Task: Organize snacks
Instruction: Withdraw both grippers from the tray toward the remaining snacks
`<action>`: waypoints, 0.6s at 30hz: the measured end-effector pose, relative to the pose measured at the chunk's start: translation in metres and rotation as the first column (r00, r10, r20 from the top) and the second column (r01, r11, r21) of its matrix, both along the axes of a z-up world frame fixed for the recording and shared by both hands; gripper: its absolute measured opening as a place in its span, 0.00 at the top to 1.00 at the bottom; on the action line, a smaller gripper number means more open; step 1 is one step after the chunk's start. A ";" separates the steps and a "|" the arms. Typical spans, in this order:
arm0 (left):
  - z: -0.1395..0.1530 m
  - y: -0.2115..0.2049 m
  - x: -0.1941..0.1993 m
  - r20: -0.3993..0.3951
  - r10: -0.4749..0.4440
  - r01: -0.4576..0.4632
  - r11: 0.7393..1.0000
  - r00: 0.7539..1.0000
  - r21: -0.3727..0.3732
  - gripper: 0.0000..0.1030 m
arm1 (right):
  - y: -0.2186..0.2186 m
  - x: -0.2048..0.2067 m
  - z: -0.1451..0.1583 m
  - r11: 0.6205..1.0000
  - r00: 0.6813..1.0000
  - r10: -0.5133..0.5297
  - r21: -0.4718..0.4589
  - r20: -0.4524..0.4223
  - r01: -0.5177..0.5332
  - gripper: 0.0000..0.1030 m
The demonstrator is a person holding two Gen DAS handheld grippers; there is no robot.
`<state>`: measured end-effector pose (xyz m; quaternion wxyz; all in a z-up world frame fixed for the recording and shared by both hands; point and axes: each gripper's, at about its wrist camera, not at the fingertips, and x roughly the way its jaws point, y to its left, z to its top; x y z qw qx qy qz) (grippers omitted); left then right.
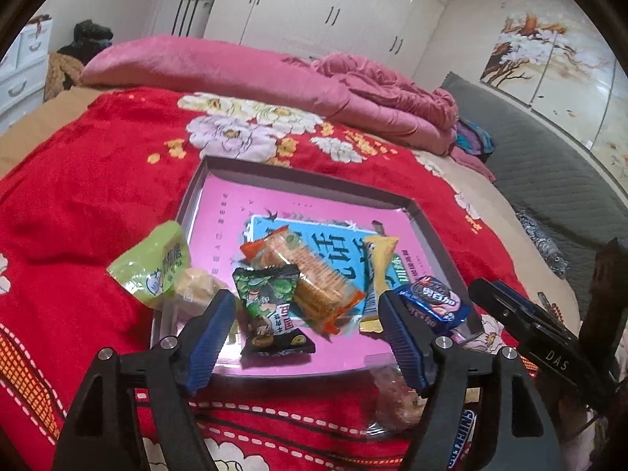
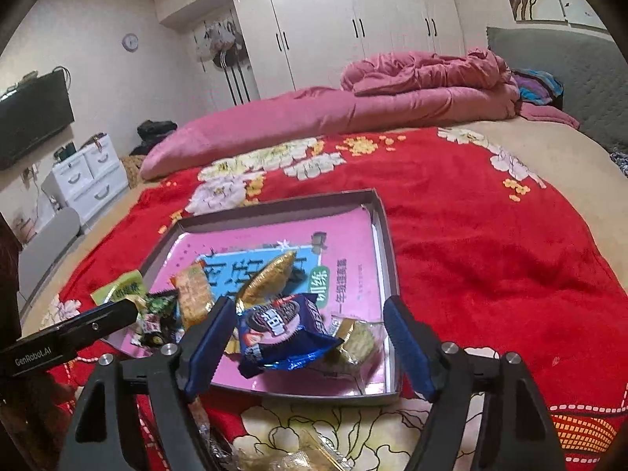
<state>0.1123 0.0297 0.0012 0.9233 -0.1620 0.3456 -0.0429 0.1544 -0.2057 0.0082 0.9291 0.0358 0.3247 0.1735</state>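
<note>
We hold both grippers wide open and empty. The left gripper (image 1: 306, 333) faces the tray (image 1: 426, 216); a Snickers bar (image 1: 463, 439) lies outside it at lower right, long axis running toward the bottom edge. The right gripper (image 2: 306, 347), over the blue cookie packet (image 2: 280, 331), appears nearer.

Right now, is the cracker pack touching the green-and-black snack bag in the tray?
Touching. In the left wrist view, the cracker pack overlaps the upper right corner of the green-and-black snack bag, with no gap between them.
</note>
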 end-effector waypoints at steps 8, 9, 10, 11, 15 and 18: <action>0.003 -0.003 -0.008 0.007 -0.006 0.006 1.000 1.000 0.006 0.24 | -0.002 -0.009 0.011 1.000 0.999 0.015 0.023 0.043 -0.016 0.18; 0.004 -0.004 -0.009 0.009 -0.008 0.008 1.000 1.000 0.010 0.23 | -0.003 -0.010 0.011 1.000 0.999 0.017 0.026 0.041 -0.018 0.18; 0.004 -0.005 -0.011 0.010 -0.010 0.010 1.000 1.000 0.012 0.23 | -0.003 -0.011 0.012 1.000 0.999 0.014 0.028 0.039 -0.015 0.18; 0.005 -0.006 -0.012 0.011 -0.013 0.013 1.000 1.000 0.014 0.23 | -0.004 -0.012 0.012 0.999 0.999 0.013 0.028 0.039 -0.015 0.18; 0.006 -0.011 -0.016 0.008 -0.027 0.027 0.999 1.000 0.023 0.23 | -0.007 -0.019 0.015 0.999 0.999 0.016 0.037 0.041 -0.017 0.18; 0.006 -0.015 -0.019 0.002 -0.042 0.042 0.999 0.999 0.021 0.23 | -0.007 -0.026 0.017 0.999 0.999 0.022 0.037 0.039 -0.024 0.18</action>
